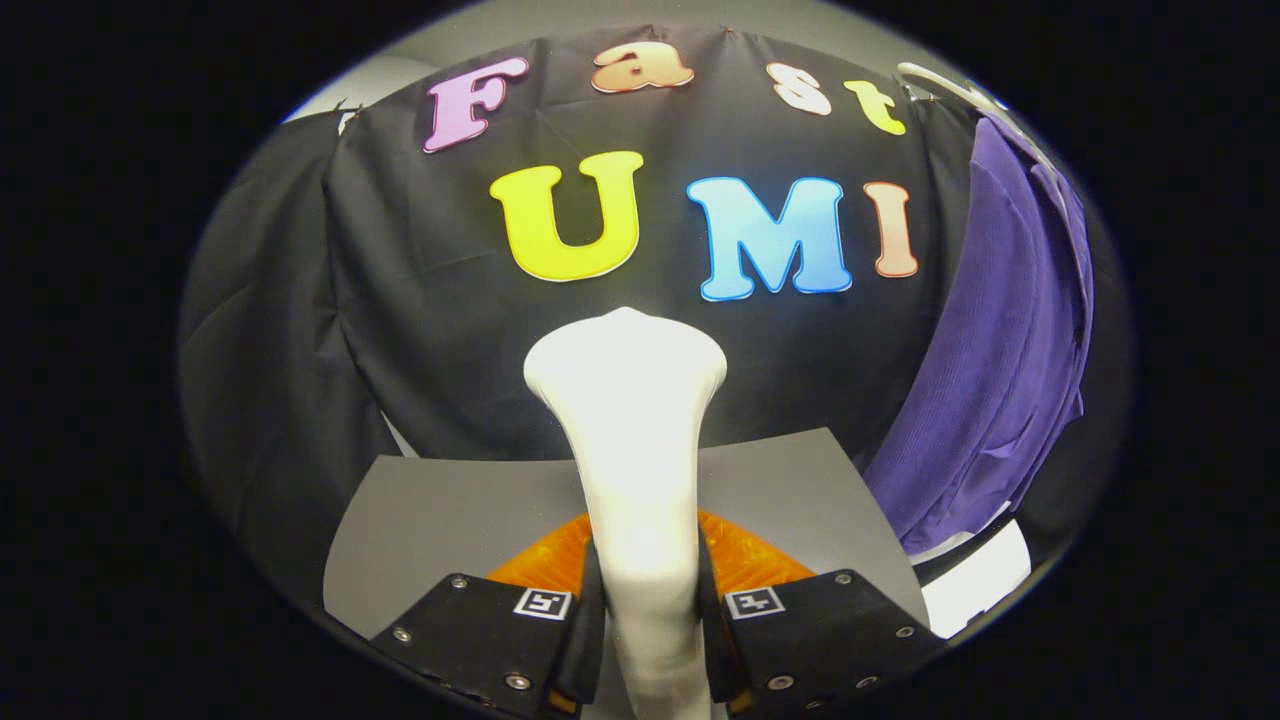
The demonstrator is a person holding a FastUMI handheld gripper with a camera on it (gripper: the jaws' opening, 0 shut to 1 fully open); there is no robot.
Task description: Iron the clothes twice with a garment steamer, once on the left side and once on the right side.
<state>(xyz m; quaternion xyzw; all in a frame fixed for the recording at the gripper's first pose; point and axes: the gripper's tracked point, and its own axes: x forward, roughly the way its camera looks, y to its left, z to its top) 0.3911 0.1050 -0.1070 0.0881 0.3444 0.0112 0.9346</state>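
A white garment steamer [630,430] stands upright between my fingers, its handle pinched on both sides and its wide head rising ahead of them. My gripper [650,605] is shut on that handle. A purple garment [1000,340] hangs on a white hanger [950,85] off to the right, beyond the fingers and well apart from the steamer head. The steamer's face is turned away, so its nozzle side is hidden.
A grey table top [450,510] lies below the steamer, with a white surface [985,580] past its right edge under the garment. The black cloth wall [400,300] closes the back and left.
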